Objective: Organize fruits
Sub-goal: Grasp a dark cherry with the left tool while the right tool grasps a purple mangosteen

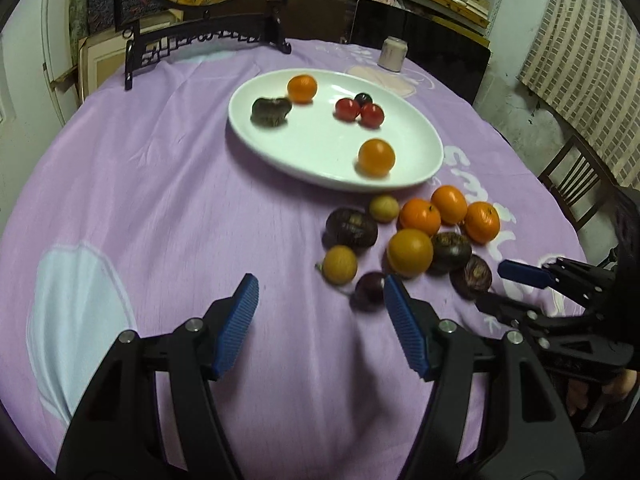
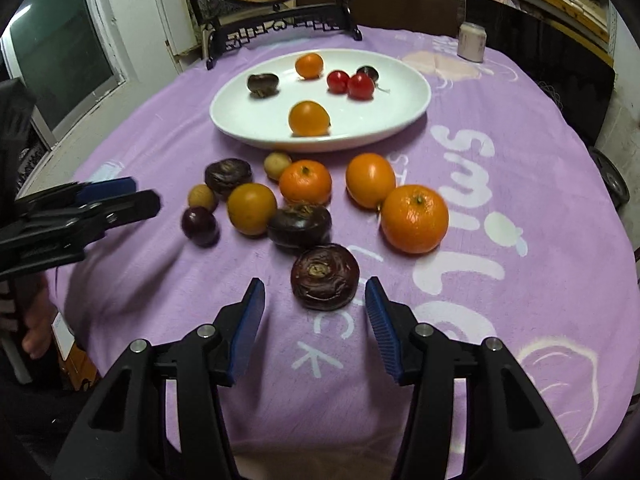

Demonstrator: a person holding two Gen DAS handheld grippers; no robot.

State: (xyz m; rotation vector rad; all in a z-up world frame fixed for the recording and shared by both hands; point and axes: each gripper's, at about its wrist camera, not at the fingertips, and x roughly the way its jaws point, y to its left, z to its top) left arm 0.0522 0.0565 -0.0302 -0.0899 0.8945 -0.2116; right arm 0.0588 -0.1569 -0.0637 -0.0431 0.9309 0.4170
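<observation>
Six fruits sit on the white plate (image 2: 400,116), ten beside it; your left gripper (image 1: 320,300) and right gripper (image 2: 316,304) gape empty; the plate's far dark fruit (image 2: 368,73) is half hidden.

Purple-clothed table (image 2: 520,112): white plate (image 2: 400,120), loose fruit (image 2: 414,218), jar (image 2: 471,42).

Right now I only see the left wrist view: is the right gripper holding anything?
Observer: No. The right gripper is open; a dark wrinkled fruit sits at its tips, not gripped.
Operator: What is printed on the cloth there?
Observer: White lettering that starts "Smi".
Operator: Anything beyond the cloth's far left edge?
Observer: A dark window.
</observation>
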